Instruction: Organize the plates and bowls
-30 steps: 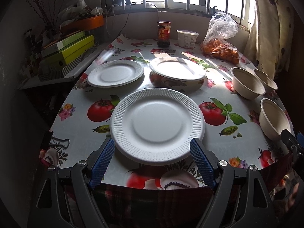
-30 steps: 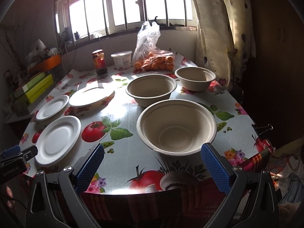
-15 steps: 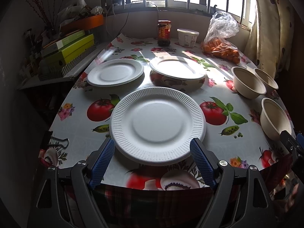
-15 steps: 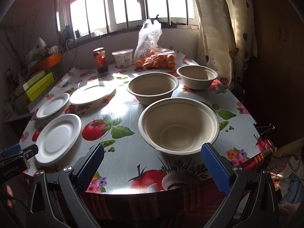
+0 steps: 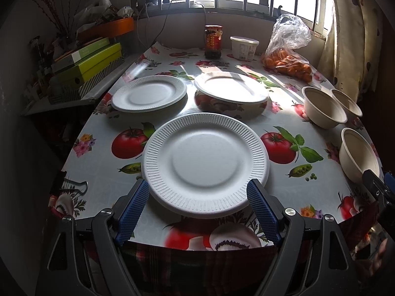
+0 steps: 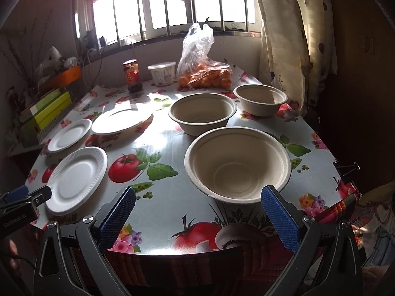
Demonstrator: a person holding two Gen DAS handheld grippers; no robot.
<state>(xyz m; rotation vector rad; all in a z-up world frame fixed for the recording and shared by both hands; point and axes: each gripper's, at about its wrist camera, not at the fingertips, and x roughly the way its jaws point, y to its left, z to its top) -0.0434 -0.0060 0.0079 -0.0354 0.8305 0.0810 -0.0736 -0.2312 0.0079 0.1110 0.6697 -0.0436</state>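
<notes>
A white ribbed paper plate [image 5: 206, 165] lies near the table's front edge, between the open fingers of my left gripper [image 5: 197, 197]; its near rim reaches in between the blue pads. A second plate [image 5: 149, 93] lies far left and a third [image 5: 230, 87] rests on a raised lump under the tablecloth. Three beige bowls stand on the right: the nearest [image 6: 237, 164] just ahead of my open, empty right gripper [image 6: 197, 209], a middle one [image 6: 202, 113] and a far one [image 6: 260, 100].
A fruit-print tablecloth [image 5: 111, 167] covers the table. A sauce jar [image 5: 213, 41], a white tub [image 5: 244, 48] and a bag of oranges [image 5: 287, 56] stand at the back by the window. Boxes [image 5: 88, 61] are stacked at left. Binder clips [image 5: 70, 185] grip the cloth's edges.
Both grippers have edged slightly forward toward the table; the near plate and near bowl sit marginally closer to the fingers. Nothing on the table has moved.
</notes>
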